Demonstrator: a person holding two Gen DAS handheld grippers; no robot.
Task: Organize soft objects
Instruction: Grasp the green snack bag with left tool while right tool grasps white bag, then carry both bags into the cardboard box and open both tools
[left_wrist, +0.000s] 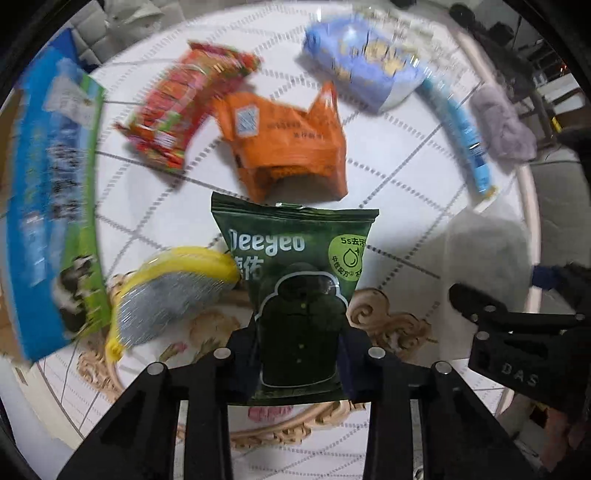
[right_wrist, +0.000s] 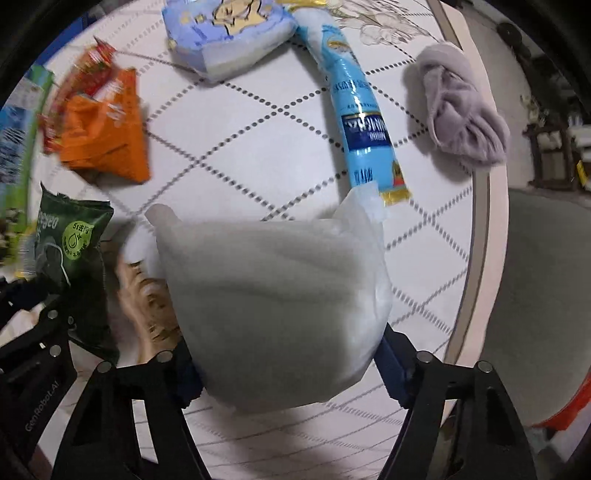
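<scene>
My left gripper (left_wrist: 301, 365) is shut on a dark green Deeyeo wipes pack (left_wrist: 295, 280) and holds it above the round white table (left_wrist: 406, 155). The pack also shows in the right wrist view (right_wrist: 70, 258). My right gripper (right_wrist: 288, 354) is shut on a soft white pack (right_wrist: 273, 295) and holds it above the table. On the table lie an orange pouch (left_wrist: 284, 144), a red snack bag (left_wrist: 184, 107), a blue-and-white tissue pack (left_wrist: 365, 66), a light blue tube pack (right_wrist: 362, 114), a lilac cloth (right_wrist: 461, 114) and a yellow-and-silver scouring pad (left_wrist: 173, 295).
A blue-and-green carton (left_wrist: 51, 206) stands at the table's left side. The table's beige rim (right_wrist: 476, 229) curves along the right, with a grey seat (right_wrist: 546, 295) beyond it. The right gripper's body (left_wrist: 517, 339) shows at the lower right of the left wrist view.
</scene>
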